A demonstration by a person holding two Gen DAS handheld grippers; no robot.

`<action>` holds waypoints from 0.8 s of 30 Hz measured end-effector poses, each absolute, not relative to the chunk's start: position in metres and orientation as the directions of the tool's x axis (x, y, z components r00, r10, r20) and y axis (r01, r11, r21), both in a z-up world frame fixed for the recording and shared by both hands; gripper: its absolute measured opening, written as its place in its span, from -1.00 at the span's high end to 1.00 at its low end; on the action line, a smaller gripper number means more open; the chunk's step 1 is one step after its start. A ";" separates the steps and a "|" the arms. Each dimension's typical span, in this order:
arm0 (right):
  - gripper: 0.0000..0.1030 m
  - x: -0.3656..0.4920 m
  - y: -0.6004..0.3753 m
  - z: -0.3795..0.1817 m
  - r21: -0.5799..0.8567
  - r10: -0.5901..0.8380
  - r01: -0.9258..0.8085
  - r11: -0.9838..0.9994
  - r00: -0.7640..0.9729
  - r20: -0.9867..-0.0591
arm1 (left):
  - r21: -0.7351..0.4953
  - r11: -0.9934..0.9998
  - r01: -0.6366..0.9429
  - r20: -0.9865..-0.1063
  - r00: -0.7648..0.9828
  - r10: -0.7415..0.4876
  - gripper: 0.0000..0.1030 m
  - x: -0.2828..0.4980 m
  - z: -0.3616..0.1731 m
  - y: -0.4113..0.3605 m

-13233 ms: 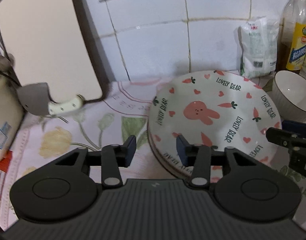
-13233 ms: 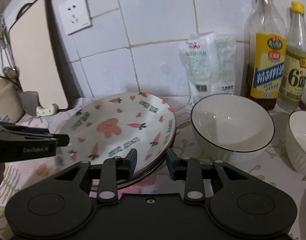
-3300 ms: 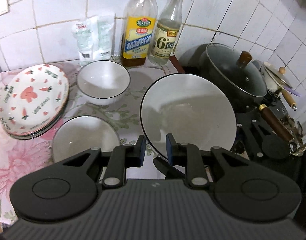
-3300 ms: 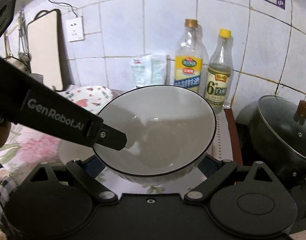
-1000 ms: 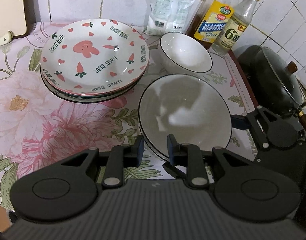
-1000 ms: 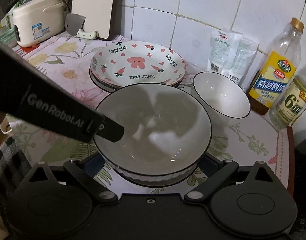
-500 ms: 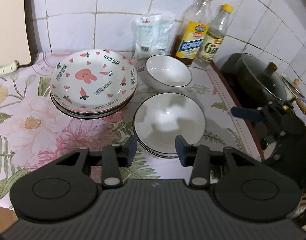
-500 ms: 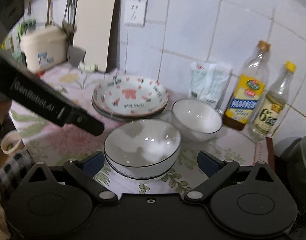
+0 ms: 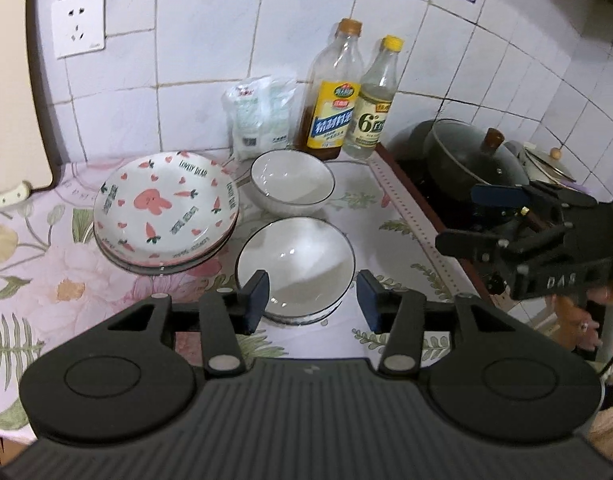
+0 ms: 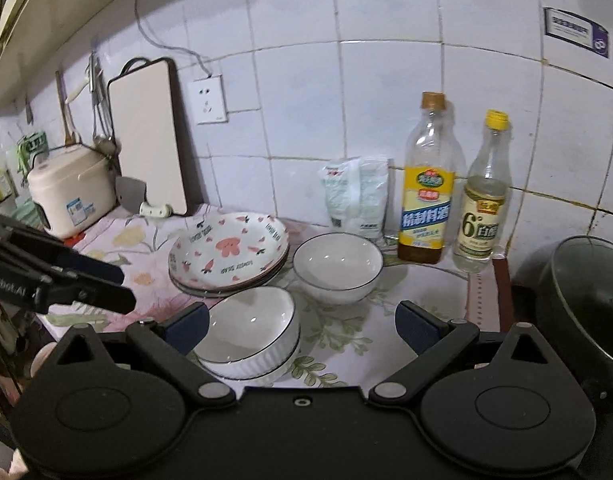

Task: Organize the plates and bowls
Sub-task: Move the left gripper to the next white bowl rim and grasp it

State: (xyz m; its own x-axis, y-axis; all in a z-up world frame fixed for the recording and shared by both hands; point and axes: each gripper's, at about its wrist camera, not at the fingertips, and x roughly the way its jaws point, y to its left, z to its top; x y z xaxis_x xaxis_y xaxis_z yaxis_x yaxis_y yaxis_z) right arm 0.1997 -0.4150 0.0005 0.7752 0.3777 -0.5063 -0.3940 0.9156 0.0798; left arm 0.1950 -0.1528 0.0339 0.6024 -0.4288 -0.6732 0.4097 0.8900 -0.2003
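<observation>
Two white bowls [image 9: 294, 268] sit nested on the flowered bench [image 9: 46, 280], just right of the stacked rabbit plates [image 9: 166, 208], with a single bowl [image 9: 292, 186] beyond them. The left gripper [image 9: 312, 300] hangs above the bench, its jaws just opened and empty. The right gripper [image 10: 300, 324] has its jaws wide apart, holding nothing.

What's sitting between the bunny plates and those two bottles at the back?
A lone white bowl and a white packet against the wall, clearest in the right wrist view.
</observation>
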 end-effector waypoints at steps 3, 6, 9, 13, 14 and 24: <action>-0.95 0.205 -0.420 0.004 0.105 0.385 -0.387 0.916 0.777 -0.498 | -0.198 0.885 0.421 -0.656 0.614 -0.439 0.08 0.202 0.037 -0.157; -0.95 0.215 -0.423 0.005 0.135 0.401 -0.387 0.912 0.774 -0.490 | -0.194 0.885 0.424 -0.641 0.628 -0.442 0.08 0.216 0.037 -0.161; -0.95 0.230 -0.425 0.004 0.174 0.422 -0.388 0.905 0.766 -0.485 | -0.191 0.894 0.405 -0.620 0.657 -0.430 -0.06 0.232 0.031 -0.163; -0.95 0.253 -0.424 -0.001 0.208 0.435 -0.384 0.900 0.750 -0.499 | -0.191 0.904 0.381 -0.590 0.692 -0.416 -0.07 0.255 0.015 -0.161; -0.95 0.260 -0.425 -0.004 0.220 0.436 -0.378 0.900 0.745 -0.504 | -0.203 0.902 0.381 -0.590 0.688 -0.423 -0.07 0.262 0.010 -0.160; -0.90 0.328 -0.428 -0.039 0.319 0.446 -0.315 0.894 0.690 -0.570 | -0.233 0.880 0.413 -0.646 0.610 -0.458 -0.03 0.330 -0.029 -0.181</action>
State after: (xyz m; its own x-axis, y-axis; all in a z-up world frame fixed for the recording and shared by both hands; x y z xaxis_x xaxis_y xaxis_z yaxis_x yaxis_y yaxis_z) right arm 0.3285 -0.4279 -0.0390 0.6901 0.4460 -0.5699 -0.3145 0.8941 0.3189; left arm 0.3305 -0.1807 -0.0293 0.6103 -0.4579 -0.6465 0.4131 0.8803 -0.2335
